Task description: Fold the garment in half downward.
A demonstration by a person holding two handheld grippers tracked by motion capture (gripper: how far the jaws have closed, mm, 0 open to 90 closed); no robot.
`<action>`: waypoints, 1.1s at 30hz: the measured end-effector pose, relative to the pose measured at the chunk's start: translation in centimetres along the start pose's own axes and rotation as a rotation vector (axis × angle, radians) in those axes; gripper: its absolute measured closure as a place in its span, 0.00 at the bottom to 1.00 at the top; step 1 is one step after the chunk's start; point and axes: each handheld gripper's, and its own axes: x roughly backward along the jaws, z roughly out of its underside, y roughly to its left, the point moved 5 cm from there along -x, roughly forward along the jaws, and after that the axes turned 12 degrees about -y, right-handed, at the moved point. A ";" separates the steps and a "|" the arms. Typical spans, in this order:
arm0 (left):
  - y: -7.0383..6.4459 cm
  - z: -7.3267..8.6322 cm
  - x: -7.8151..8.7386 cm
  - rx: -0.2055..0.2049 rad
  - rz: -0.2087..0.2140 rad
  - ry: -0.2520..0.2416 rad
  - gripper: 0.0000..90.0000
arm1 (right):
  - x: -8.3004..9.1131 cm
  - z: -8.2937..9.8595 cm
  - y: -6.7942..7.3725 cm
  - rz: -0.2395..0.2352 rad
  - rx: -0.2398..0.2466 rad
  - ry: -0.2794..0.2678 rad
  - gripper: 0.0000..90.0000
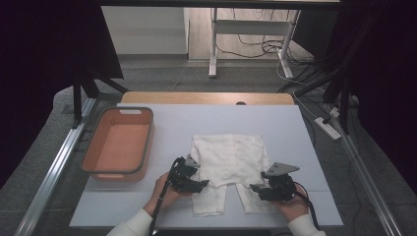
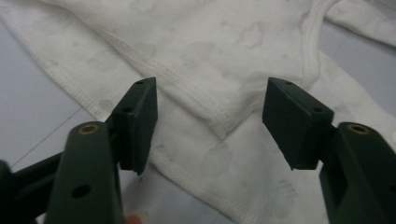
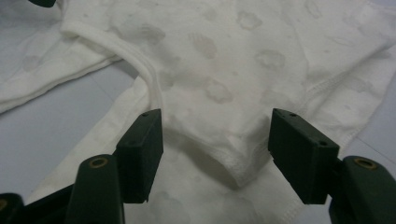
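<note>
The small white patterned cotton garment lies flat on the pale grey counter, its long axis running away from the person, its two narrow ends nearest them. The left hand-held gripper and right hand-held gripper each sit released, jaws spread astride a folded hem corner directly ahead, equally near. A slight forward dip should let each close on its corner.

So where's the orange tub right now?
In the high view the orange tub sits on the left side of the white table, beside the white baby garment and just beyond the left gripper.
</note>
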 end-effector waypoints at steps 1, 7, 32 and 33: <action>0.0 0.1 -0.1 0.002 0.000 0.004 0.43 | 0.0 0.0 -0.1 0.008 -0.002 0.001 0.43; 0.0 0.2 -0.3 -0.006 -0.010 0.008 0.49 | 0.0 0.3 -0.8 0.036 -0.024 0.011 0.50; 0.0 -0.3 1.0 0.012 0.040 -0.036 0.94 | 0.5 -0.3 -0.5 -0.004 0.039 -0.007 0.95; 0.1 -0.3 1.1 0.012 0.043 -0.039 0.94 | 0.7 -0.4 -0.6 -0.001 0.036 -0.012 0.95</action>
